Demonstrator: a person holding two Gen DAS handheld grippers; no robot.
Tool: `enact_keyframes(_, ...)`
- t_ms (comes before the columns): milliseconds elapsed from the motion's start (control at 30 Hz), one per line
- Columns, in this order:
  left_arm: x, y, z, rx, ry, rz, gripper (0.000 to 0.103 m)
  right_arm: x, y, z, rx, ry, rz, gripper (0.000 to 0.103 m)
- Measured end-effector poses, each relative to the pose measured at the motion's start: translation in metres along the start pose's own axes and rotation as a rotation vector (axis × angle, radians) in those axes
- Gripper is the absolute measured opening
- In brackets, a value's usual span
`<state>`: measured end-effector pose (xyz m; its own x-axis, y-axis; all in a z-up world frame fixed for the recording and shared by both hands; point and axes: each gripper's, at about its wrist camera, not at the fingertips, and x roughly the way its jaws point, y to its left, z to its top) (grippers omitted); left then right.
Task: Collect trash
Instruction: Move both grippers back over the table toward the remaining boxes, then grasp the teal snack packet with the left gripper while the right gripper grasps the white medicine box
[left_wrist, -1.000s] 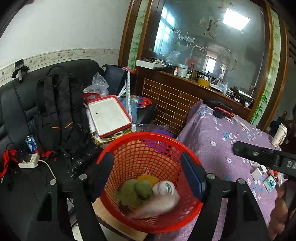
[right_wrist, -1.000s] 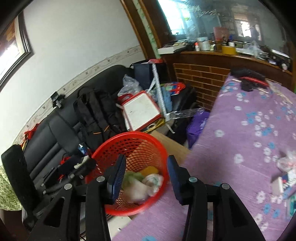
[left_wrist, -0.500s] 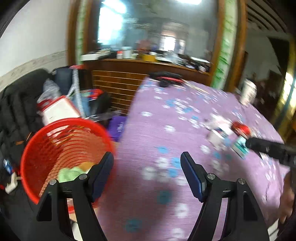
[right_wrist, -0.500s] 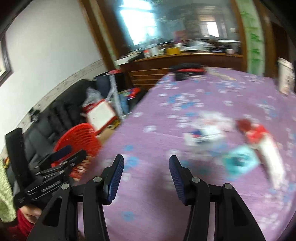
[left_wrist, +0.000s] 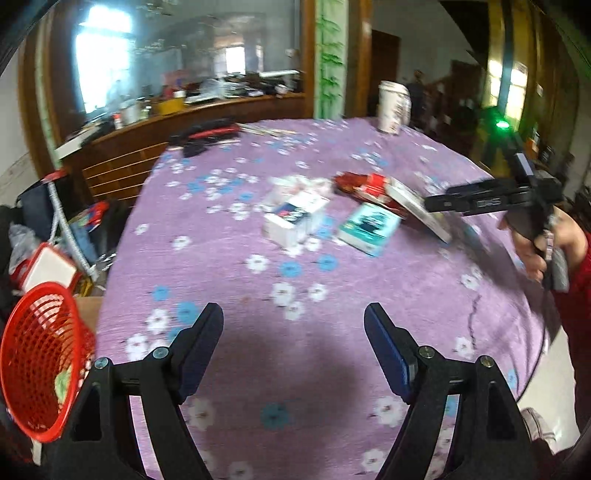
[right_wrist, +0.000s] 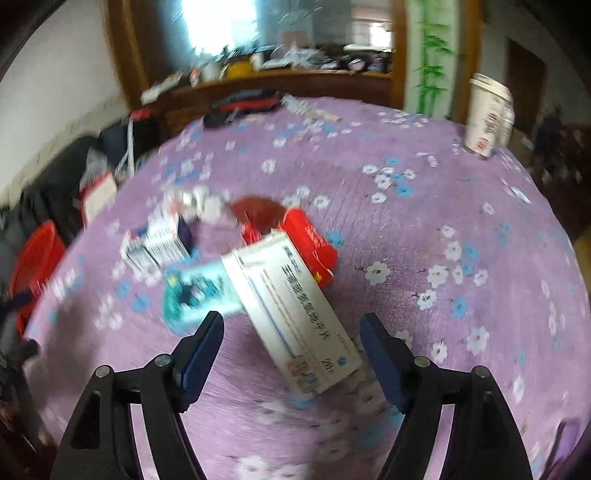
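The right gripper (right_wrist: 290, 328), fingers opening, hangs over a white box (right_wrist: 291, 310) on the worktop (right_wrist: 461, 332); the left gripper (left_wrist: 293, 328), also opening, holds nothing; red basket (left_wrist: 37, 365) far left.

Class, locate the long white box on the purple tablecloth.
In the right wrist view the long white box lies tilted, ahead of the opening right gripper, overlapping the red packet and teal packet.

A lived-in home: floral purple tablecloth (left_wrist: 295, 280), cluttered wooden sideboard (left_wrist: 155, 122), black sofa (right_wrist: 55, 181).
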<state>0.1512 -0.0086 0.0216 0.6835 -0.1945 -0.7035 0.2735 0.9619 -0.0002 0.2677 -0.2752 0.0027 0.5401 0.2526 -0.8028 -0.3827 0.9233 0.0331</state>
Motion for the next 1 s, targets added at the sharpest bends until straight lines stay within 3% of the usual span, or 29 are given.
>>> enact_keyframes(100, 0.003, -0.013, 0.003, 0.034, 0.017, -0.027, 0.080, 0.013, -0.003, -0.002, -0.060, 0.021, -0.026, 0.085)
enact_keyframes(267, 0.008, -0.023, 0.011, 0.061, 0.042, -0.089, 0.082, 0.035, -0.008, -0.001, -0.063, 0.048, 0.025, 0.085)
enact_keyframes(300, 0.010, -0.025, 0.014, 0.065, 0.050, -0.097, 0.082, 0.037, -0.007, -0.002, -0.057, 0.049, 0.034, 0.082)
enact_keyframes(333, 0.012, -0.027, 0.016, 0.070, 0.058, -0.103, 0.082, 0.040, -0.008, -0.003, -0.036, 0.053, 0.057, 0.068)
enact_keyframes(400, 0.018, -0.030, 0.023, 0.083, 0.067, -0.112, 0.082, 0.041, -0.009, -0.004, 0.006, 0.059, 0.055, 0.062)
enact_keyframes(500, 0.030, -0.038, 0.035, 0.108, 0.083, -0.122, 0.082, 0.029, -0.011, -0.009, 0.073, 0.043, 0.082, 0.054)
enact_keyframes(733, 0.080, -0.064, 0.064, 0.193, 0.131, -0.129, 0.082, -0.037, -0.012, -0.032, 0.278, -0.083, 0.124, 0.053)
enact_keyframes(1000, 0.142, -0.087, 0.082, 0.258, 0.191, -0.107, 0.082, -0.091, 0.001, -0.071, 0.351, -0.200, 0.170, 0.053)
